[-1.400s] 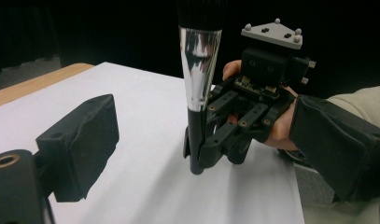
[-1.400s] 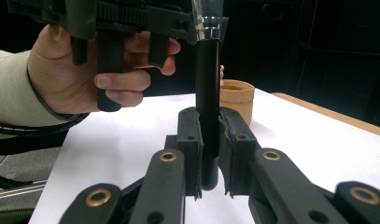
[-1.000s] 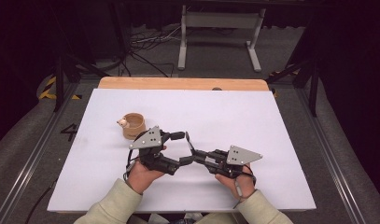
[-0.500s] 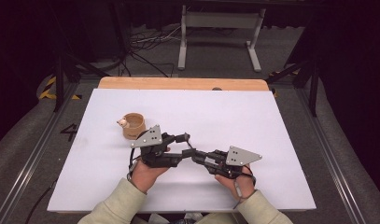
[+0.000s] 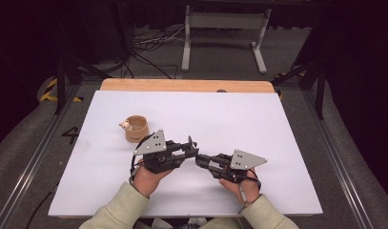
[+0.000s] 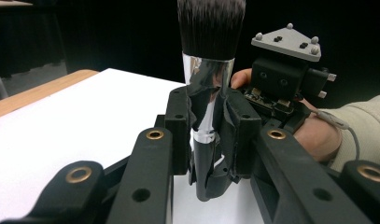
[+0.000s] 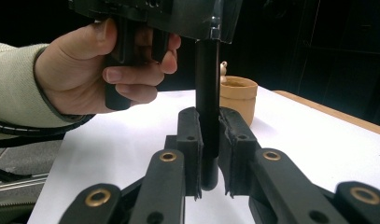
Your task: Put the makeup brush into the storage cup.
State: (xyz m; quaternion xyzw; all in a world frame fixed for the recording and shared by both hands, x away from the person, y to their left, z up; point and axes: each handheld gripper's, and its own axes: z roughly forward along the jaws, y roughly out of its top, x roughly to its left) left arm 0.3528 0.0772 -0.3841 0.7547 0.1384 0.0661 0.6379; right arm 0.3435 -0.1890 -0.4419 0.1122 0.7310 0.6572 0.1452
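We see both forearms, in pale cream sleeves, come in from the near edge of the white rectangular table top [image 5: 277, 124] and meet just ahead of the body. The left hand [image 5: 146, 176] holds the left gripper [image 5: 194, 149] pointing toward the right, and the right hand [image 5: 244, 186] holds the right gripper [image 5: 201, 160] pointing toward the left, so their tips meet near the middle of the table's near half. Each gripper lies roughly level, low over the surface.

Between them stands a make-up brush with a glossy black handle, a bright chrome ferrule and dark bristles [image 6: 207, 93], upright in both gripper views. The left gripper's jaws have just been closing and now press on the brush at the lower ferrule and upper handle. The right gripper's jaws are clamped on the black handle lower down [image 7: 207, 116], whose foot hangs just below the pads, and we cannot tell whether it touches the table.

A small round wooden cup [image 5: 136, 128] stands left of the grippers and farther from the person, near but apart from them. The white surface lies bare to the right and toward the far light-wood edge strip [image 5: 182, 85]. The near edge lies close under the wrists.
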